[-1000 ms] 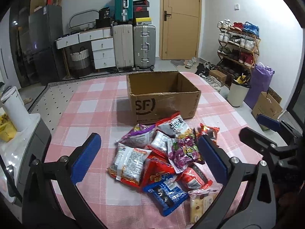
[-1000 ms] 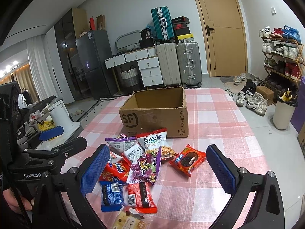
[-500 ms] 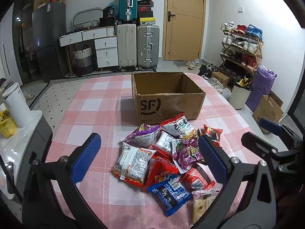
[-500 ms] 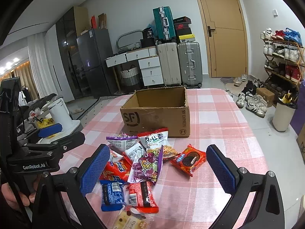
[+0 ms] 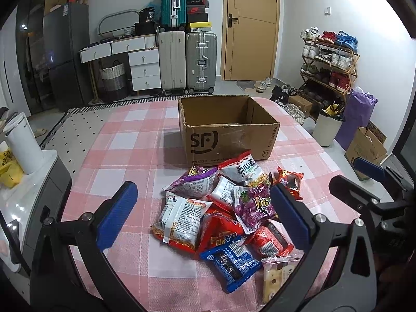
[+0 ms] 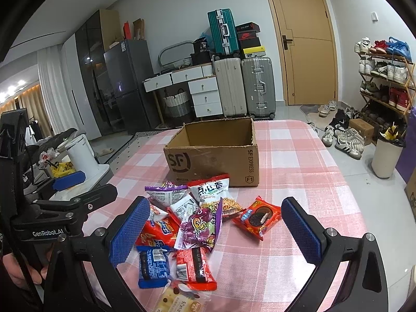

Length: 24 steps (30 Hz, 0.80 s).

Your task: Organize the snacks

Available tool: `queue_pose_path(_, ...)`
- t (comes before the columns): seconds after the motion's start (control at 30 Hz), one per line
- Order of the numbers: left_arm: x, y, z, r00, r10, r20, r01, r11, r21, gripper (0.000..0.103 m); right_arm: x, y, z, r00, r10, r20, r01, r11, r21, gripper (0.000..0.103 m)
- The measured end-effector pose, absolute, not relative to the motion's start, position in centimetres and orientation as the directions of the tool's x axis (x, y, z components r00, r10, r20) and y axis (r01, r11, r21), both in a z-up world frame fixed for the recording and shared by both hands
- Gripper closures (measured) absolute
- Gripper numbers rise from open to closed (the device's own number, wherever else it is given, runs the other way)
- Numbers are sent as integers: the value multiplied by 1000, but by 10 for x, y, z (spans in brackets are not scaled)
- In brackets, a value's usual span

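A table under a pink checked cloth [image 6: 299, 171] fills the middle of both views, with suitcases, drawers and a wooden door along the far wall at the top of the frame.

Nearest the cameras, at the bottom of each frame, both tools hang above the cloth with nothing in them. The left gripper [image 5: 205, 215] has its blue pads spread wide, and the right gripper [image 6: 215, 234] is spread just as wide.

Between and just beyond the fingers lies the heap of snack packets [image 5: 223, 213], overlapping one another in the lower centre. A blue packet [image 5: 230, 260] and a pale biscuit pack [image 6: 179, 299] lie closest. A red cookie packet [image 6: 257, 217] sits alone at the right of the pile, apart from the rest.

These look like light, puffy foil bags: soft, slick and easily crushed. A gentle pinch on a sealed edge or corner would probably hold better than squeezing the middle. The lone cookie packet seems the easiest first pick.

Farther up the frame stands the open cardboard box [image 5: 228, 135], just behind the heap; what shows of its inside is bare.
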State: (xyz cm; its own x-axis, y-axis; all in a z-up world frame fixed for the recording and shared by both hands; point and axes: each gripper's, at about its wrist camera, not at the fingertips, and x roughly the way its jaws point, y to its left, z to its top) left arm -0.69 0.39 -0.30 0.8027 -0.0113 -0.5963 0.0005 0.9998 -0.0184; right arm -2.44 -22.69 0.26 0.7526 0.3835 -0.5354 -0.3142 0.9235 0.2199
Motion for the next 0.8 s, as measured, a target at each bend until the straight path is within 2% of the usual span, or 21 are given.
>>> queue_pose_path(0.8,-8,7,0,790,-30,-612,7,999,-39,1,-30,-226,2,750,397,-528,-336,918,212,0)
